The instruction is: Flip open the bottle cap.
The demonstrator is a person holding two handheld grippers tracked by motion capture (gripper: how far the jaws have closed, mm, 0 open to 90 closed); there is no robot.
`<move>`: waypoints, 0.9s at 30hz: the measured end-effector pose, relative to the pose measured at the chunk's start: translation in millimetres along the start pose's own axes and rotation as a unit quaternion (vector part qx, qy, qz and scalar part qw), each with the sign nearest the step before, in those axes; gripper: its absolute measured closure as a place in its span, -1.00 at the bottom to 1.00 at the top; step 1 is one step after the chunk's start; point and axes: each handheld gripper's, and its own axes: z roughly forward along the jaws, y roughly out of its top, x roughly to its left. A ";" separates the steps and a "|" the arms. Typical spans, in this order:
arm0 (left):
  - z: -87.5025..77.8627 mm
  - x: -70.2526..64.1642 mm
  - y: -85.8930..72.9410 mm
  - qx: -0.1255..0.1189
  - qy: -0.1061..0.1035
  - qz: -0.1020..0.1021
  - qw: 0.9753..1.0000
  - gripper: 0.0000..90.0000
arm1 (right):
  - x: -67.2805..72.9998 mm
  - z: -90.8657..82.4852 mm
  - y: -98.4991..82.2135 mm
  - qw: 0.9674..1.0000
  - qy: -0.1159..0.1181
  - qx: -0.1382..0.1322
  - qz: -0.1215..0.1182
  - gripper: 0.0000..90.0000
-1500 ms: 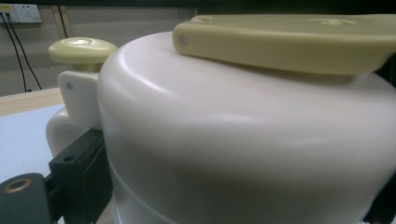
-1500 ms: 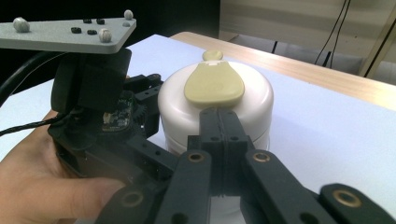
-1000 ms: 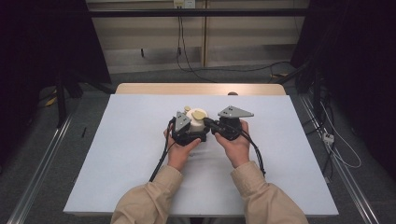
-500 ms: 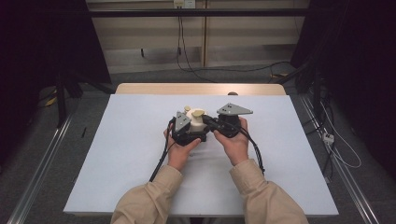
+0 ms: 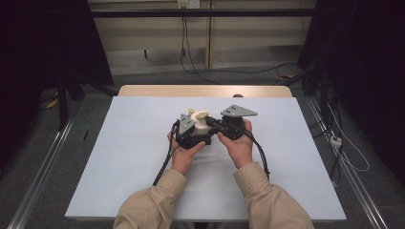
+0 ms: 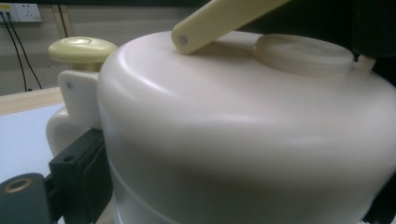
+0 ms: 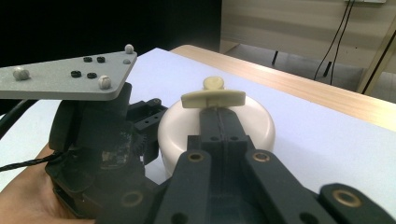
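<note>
White bench (image 5: pixel 119 157): left gripper (image 5: pixel 191 136) clamps cream pot (image 5: pixel 200 126) body; right gripper (image 7: pixel 219 114) jaws closed on lid handle (image 7: pixel 213 98), long axis crosswise to jaws.

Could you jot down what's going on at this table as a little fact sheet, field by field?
Scene: a person at a white table, a hand-held gripper in each hand
Object: cream round pot with a pale yellow handle across its top
Left gripper: jaws clasp the pot's sides
Right gripper: jaws shut on the handle
Far edge: bare wooden strip
</note>
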 end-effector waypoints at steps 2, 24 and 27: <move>0.0 0.0 0.0 0.000 0.000 0.000 1.000 -0.85 | -0.6 0.0 0.1 1.000 0.001 -0.001 0.001 1.00; 0.1 -0.1 0.1 0.000 0.000 0.000 1.000 -0.85 | -1.8 3.1 10.7 1.000 0.001 -0.011 -0.001 1.00; 0.1 0.0 0.1 0.000 0.000 0.000 1.000 -0.85 | -0.7 4.0 12.7 1.000 0.001 -0.010 -0.005 1.00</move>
